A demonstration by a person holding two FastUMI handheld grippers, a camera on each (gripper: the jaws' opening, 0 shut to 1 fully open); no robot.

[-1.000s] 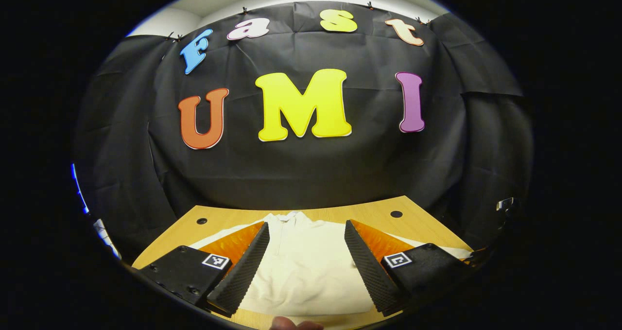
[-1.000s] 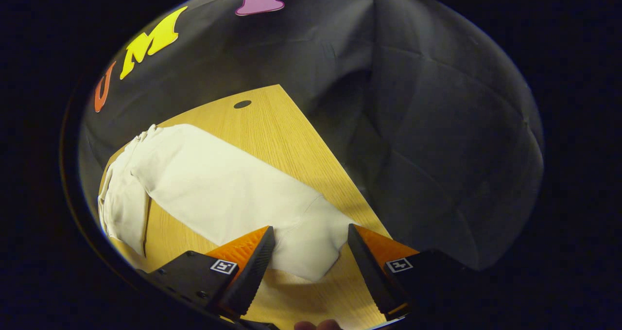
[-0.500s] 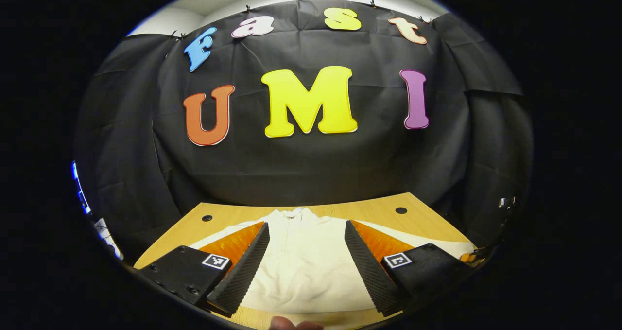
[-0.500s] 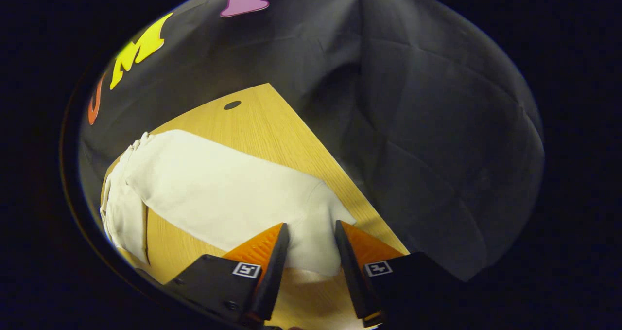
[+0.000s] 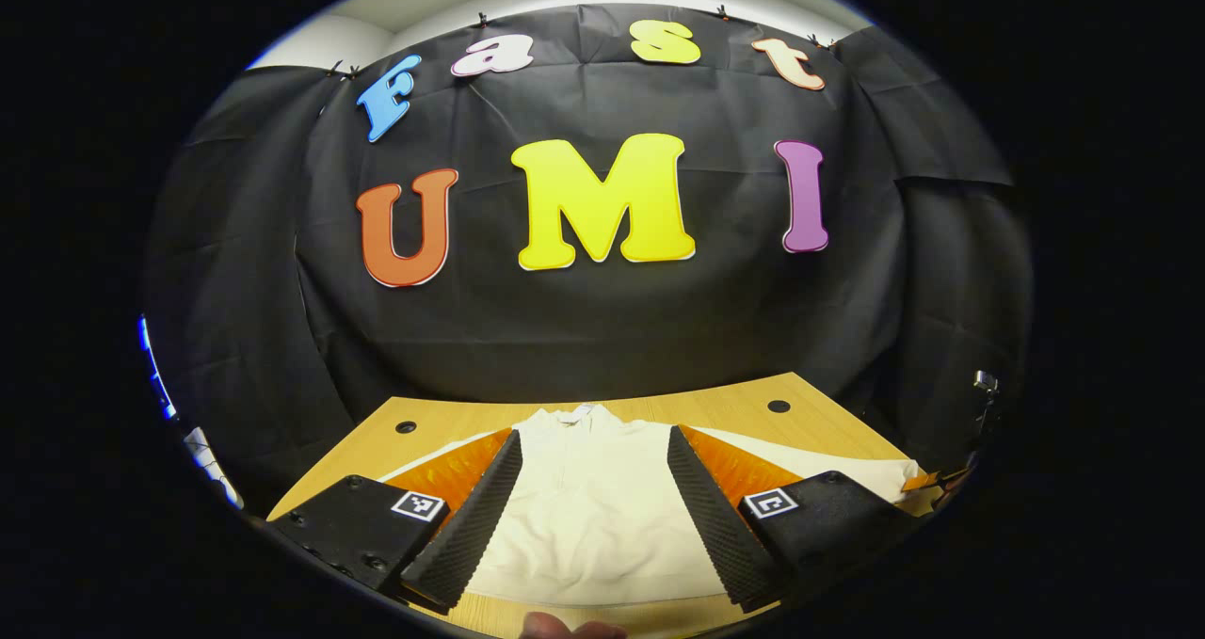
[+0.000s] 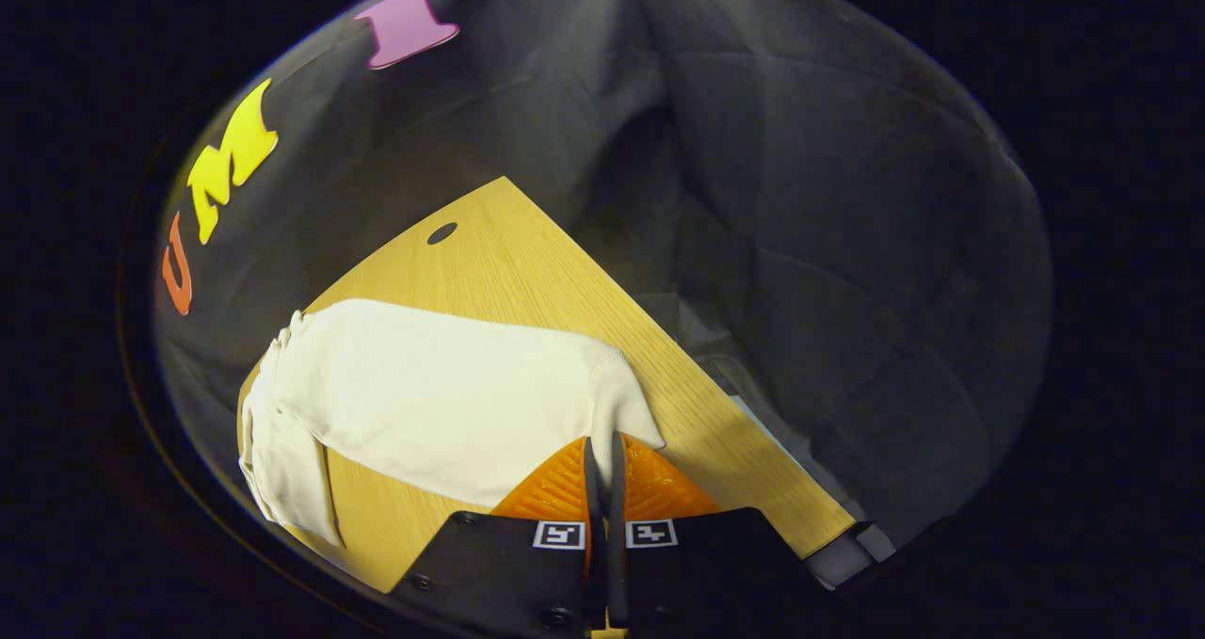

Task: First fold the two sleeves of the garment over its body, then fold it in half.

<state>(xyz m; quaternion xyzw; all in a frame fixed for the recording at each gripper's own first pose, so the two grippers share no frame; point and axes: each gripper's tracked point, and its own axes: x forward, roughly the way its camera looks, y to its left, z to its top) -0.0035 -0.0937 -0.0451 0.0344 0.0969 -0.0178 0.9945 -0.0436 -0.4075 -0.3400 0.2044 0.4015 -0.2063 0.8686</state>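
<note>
A cream long-sleeved garment (image 5: 593,517) lies flat on the wooden table (image 5: 734,413), its collar toward the far wall. My left gripper (image 5: 593,512) hovers open above the garment's body, with nothing held between its fingers. In the right gripper view one sleeve (image 6: 442,399) stretches across the table from the garment's body toward the table's right edge. My right gripper (image 6: 602,451) is shut on the cuff (image 6: 626,413) of that sleeve, the fabric pinched between both fingers.
The table (image 6: 527,263) has a round hole (image 6: 441,233) near its far corner and another (image 5: 406,426) at the far left. Its right edge (image 6: 753,432) drops off beside the cuff. Black cloth walls close in behind and to the right. A fingertip (image 5: 565,628) shows at the bottom.
My right gripper has closed from open onto the sleeve cuff and has tilted a little. The left gripper has stayed open and nearly still above the garment's body.
</note>
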